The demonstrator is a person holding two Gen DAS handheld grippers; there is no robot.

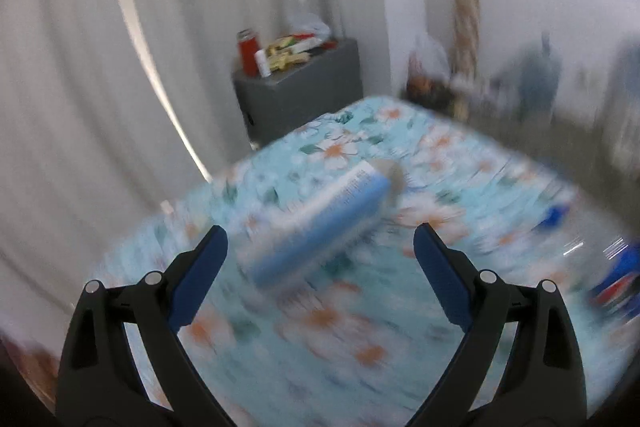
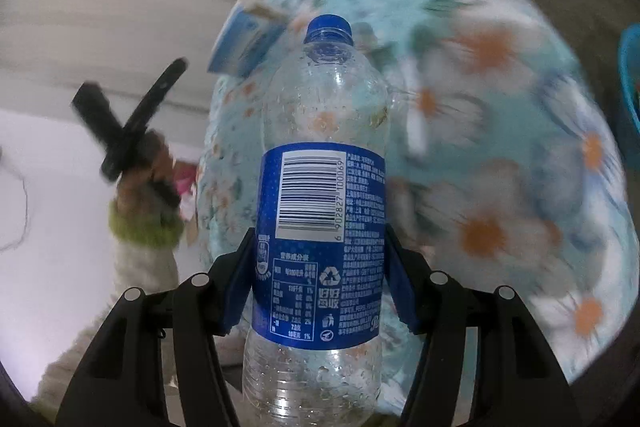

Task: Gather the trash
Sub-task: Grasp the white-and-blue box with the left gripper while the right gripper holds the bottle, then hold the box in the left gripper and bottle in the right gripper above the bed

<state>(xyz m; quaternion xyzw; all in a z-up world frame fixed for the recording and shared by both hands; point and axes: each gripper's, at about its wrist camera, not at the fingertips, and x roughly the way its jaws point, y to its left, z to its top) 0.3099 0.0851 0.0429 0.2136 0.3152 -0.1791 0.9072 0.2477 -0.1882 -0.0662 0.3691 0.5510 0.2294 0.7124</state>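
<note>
Now | right hand-held gripper (image 2: pixel 320 279) pinching plastic bottle (image 2: pixel 320 187) | left hand-held gripper (image 1: pixel 320 251) spread, empty

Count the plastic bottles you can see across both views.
1. The clear bottle with a blue label is clamped in the right gripper. The blue-and-white carton on the bed is not a bottle. Blurred things at the left view's right edge may hide more.
</note>
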